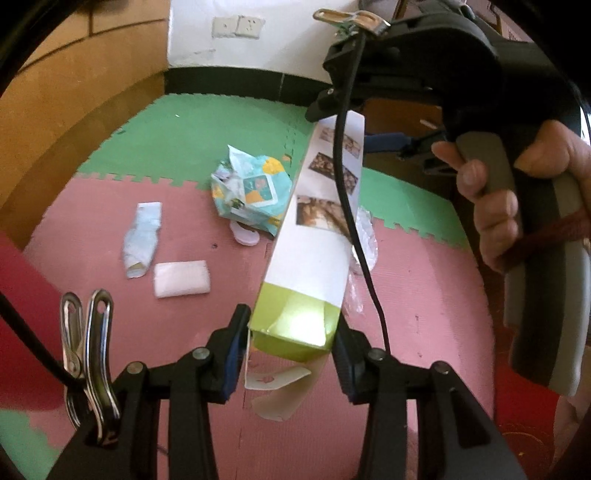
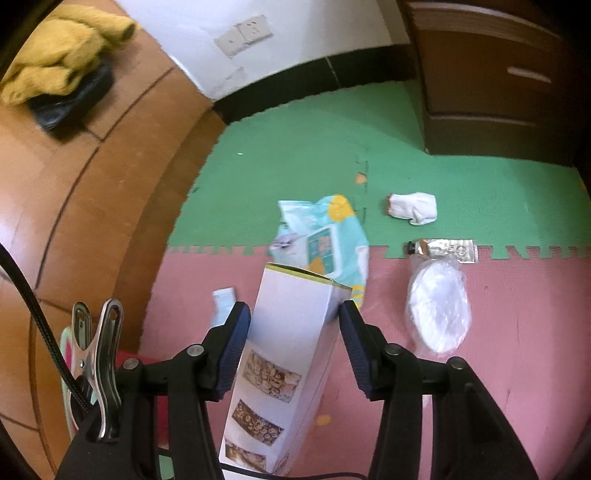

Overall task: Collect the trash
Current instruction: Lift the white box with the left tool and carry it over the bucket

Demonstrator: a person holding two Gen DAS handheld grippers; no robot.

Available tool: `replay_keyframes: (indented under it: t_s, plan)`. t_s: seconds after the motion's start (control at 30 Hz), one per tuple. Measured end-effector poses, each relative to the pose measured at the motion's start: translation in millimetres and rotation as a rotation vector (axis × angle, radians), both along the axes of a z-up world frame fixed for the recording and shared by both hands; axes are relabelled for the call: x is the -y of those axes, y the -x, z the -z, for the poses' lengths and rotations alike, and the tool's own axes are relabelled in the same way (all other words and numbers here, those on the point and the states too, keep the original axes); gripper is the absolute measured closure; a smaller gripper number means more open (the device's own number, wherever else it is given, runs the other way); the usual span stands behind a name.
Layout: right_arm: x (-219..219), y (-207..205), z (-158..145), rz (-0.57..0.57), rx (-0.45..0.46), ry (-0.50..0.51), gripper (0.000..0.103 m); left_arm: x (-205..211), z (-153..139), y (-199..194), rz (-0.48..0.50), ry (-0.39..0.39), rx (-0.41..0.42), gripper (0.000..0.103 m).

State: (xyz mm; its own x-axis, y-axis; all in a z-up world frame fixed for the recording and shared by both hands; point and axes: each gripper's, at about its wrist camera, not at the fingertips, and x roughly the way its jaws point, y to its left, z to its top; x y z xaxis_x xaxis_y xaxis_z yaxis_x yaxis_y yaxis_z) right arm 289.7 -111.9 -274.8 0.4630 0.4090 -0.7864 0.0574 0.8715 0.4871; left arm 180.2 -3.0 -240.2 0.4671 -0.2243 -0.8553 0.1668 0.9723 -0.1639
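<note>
Long white box [image 1: 314, 254] pinched at both ends, raised above pink floor mat [image 1: 424, 295]: left tool [image 1: 291, 332] on green end, right tool [image 2: 293, 321] opposite. Crumpled teal wrapper [image 1: 247, 192] at 11 o'clock.

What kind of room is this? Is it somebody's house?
Probably a room in a home. The floor has pink and green foam puzzle mats, a wooden drawer cabinet stands by the wall, and a wall socket sits low above a dark baseboard.
</note>
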Motion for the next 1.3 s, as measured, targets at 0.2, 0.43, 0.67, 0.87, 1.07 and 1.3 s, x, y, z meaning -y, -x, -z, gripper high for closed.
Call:
replay_keyframes:
  t_s: [0.2, 0.43, 0.67, 0.87, 1.07, 1.3]
  plan:
    - [-20, 34, -51, -0.033, 0.055, -0.027, 0.052, -17, -46, 37, -0.039, -0.016, 0.042, 0.060]
    - [-54, 70, -94, -0.106, 0.117, -0.036, 0.052, -45, -87, 83, -0.100, -0.032, 0.080, 0.060]
    - [-109, 98, -120, -0.229, 0.154, -0.054, 0.052, -85, -111, 119, -0.209, -0.059, 0.100, 0.060]
    - [-170, 114, -135, -0.364, 0.182, -0.050, 0.052, -124, -121, 142, -0.321, -0.070, 0.107, 0.061]
    - [-228, 117, -138, -0.467, 0.174, -0.061, 0.052, -161, -123, 158, -0.433, -0.083, 0.105, 0.061]
    - [-296, 110, -128, -0.572, 0.148, -0.066, 0.052, -205, -115, 166, -0.538, -0.075, 0.076, 0.061]
